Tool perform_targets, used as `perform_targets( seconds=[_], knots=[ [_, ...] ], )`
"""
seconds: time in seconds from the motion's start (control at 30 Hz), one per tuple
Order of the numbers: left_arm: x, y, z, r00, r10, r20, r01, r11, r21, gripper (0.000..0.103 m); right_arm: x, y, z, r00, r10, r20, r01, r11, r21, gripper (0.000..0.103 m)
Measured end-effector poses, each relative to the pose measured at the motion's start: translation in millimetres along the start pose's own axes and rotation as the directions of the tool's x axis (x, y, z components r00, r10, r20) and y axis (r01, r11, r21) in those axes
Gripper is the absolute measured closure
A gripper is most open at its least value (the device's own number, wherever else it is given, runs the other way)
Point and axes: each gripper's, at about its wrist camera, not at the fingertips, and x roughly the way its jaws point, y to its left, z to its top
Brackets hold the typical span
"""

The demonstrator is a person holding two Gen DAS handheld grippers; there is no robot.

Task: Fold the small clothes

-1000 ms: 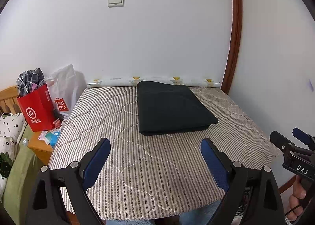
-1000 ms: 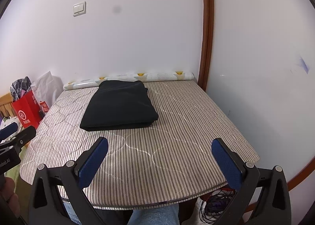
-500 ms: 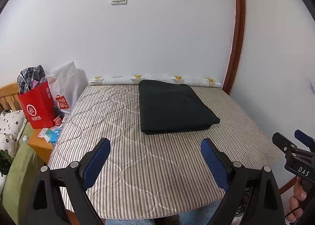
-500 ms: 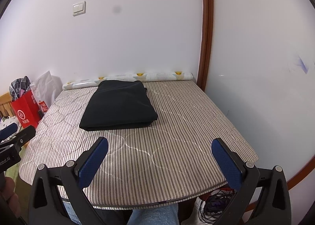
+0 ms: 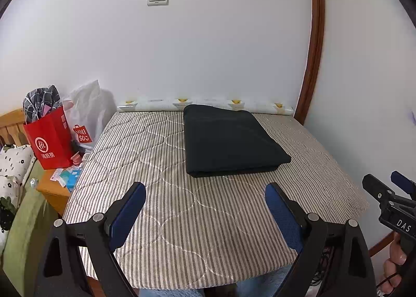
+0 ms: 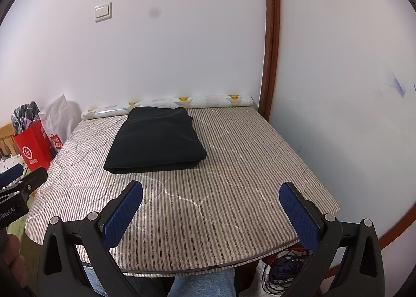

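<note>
Nothing has shifted: both grippers' fingers (image 5: pixel 282 215) (image 6: pixel 122 212) gape wide near folded black garment (image 5: pixel 231 141); red bag (image 5: pixel 50 138) beside table (image 6: pixel 234 193).

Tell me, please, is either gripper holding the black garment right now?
No: the folded black garment lies untouched on the striped table, with both the left gripper and right gripper open.

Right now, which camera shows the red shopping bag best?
The left wrist view: the red shopping bag shows whole, logo readable, beside the table. In the right wrist view it sits small at the left edge, partly cropped by the left tool.
</note>
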Motion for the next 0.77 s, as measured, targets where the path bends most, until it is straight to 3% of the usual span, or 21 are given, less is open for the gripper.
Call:
perform_targets(
  seconds=[0.77],
  knots=[
    [5.2,0.8,14.0,1.0,0.005,0.008,-0.005,1.0,-0.021,0.01,4.5,-1.8,9.1,1.0,-0.01,0.0,0.01,1.0,-0.008,0.0]
  ],
)
